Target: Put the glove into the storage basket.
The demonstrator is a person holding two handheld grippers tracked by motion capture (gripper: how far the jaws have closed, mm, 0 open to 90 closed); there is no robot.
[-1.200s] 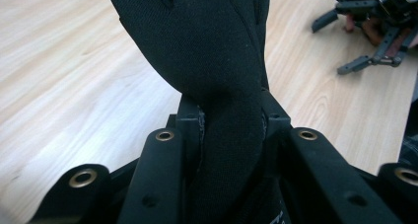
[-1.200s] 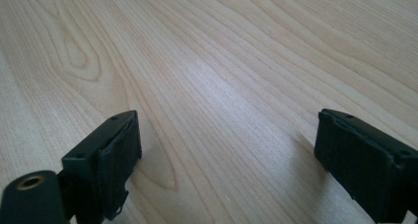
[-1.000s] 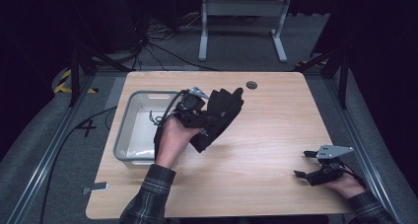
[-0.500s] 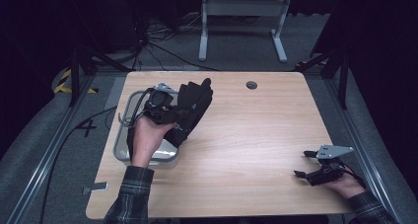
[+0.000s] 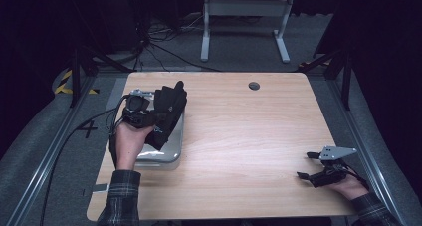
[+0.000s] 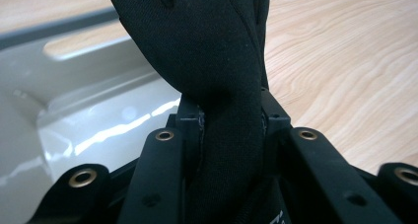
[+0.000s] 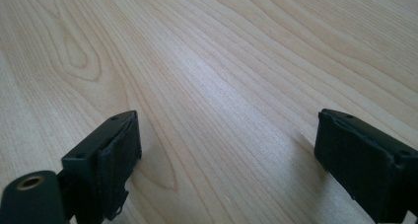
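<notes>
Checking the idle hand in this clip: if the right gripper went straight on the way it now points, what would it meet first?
Judging by the right gripper view, the open right gripper points low across bare wooden table. Nothing lies between or ahead of its jaws, so the way looks free; angled slightly downward, it would probably meet the tabletop itself first.

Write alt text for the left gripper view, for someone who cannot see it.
A hand-held gripper, seen from just behind its two black jaws, is clamped shut on a black glove that hangs up and out of the frame. Behind it lie a shiny grey tray at left and the light wooden table at right.
</notes>
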